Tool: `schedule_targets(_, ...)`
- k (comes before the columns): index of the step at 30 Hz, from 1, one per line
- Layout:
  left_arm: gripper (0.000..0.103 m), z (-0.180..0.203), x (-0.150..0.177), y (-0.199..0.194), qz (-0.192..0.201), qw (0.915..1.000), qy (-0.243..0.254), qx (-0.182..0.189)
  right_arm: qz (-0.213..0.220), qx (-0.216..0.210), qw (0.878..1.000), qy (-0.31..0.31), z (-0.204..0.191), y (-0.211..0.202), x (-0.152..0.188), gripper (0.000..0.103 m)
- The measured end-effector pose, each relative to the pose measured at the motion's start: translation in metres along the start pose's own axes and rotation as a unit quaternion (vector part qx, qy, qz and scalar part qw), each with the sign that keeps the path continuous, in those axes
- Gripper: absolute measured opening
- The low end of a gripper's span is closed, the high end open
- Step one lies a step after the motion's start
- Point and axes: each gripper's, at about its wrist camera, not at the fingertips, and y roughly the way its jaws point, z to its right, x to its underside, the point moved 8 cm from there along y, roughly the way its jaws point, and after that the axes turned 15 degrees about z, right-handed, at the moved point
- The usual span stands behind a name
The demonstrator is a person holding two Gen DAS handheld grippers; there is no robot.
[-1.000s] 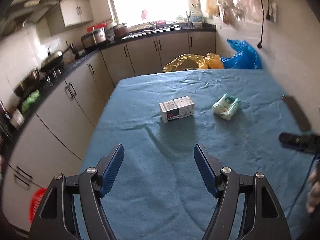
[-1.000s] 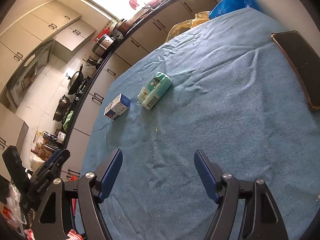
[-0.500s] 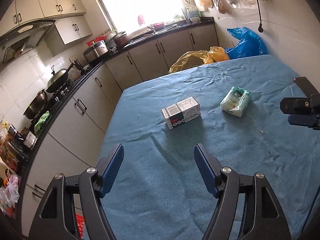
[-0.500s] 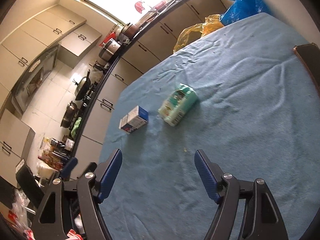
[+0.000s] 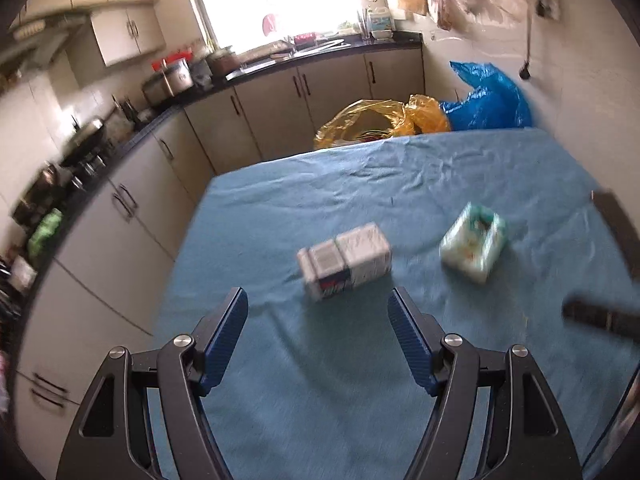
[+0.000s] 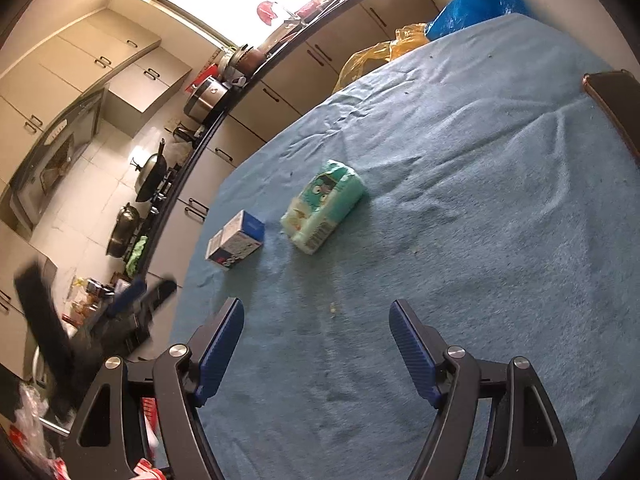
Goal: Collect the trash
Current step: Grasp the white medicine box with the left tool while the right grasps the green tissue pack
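A small white and blue carton (image 5: 345, 265) lies on the blue tablecloth (image 5: 320, 392), just beyond my open, empty left gripper (image 5: 318, 316). A green and white tissue pack (image 5: 474, 242) lies to its right. In the right wrist view the carton (image 6: 236, 240) and the tissue pack (image 6: 324, 206) lie well ahead of my open, empty right gripper (image 6: 316, 322), to its left. The left gripper (image 6: 132, 300) shows blurred at that view's left edge. The right gripper's tip (image 5: 600, 316) shows blurred at the left view's right edge.
A dark flat phone-like object (image 6: 616, 96) lies at the table's right side. Yellow (image 5: 376, 120) and blue (image 5: 484, 100) plastic bags sit beyond the far table edge. Kitchen cabinets and a counter with pots (image 6: 144, 176) run along the left. A red basket (image 6: 146, 412) is below the table's left edge.
The left gripper has moved closer to the carton, which now sits larger and just ahead of its fingers. The right gripper has moved forward towards the tissue pack. Both stay open.
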Motion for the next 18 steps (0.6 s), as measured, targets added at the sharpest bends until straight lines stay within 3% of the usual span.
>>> schedule_targets(5,0.073,0.0,-0.021,0.054,-0.036,0.9947,-0.074,0.062,-0.009,0.001,1.0,-0.002,0.004,0.005,0.004,0.08)
schedule_targets(11,0.076,0.006,-0.027,0.106,-0.076,0.9885,-0.088,0.096,-0.01,-0.001,1.0,-0.005,0.008,0.006,0.004,0.08)
schedule_targets(15,0.076,0.012,-0.009,0.125,-0.14,0.968,-0.138,0.156,-0.01,-0.004,1.0,-0.011,0.009,0.005,0.006,0.081)
schedule_targets(18,0.076,0.019,0.002,0.117,-0.153,0.9596,-0.139,0.191,-0.009,-0.006,1.0,-0.007,0.009,0.005,0.007,0.081)
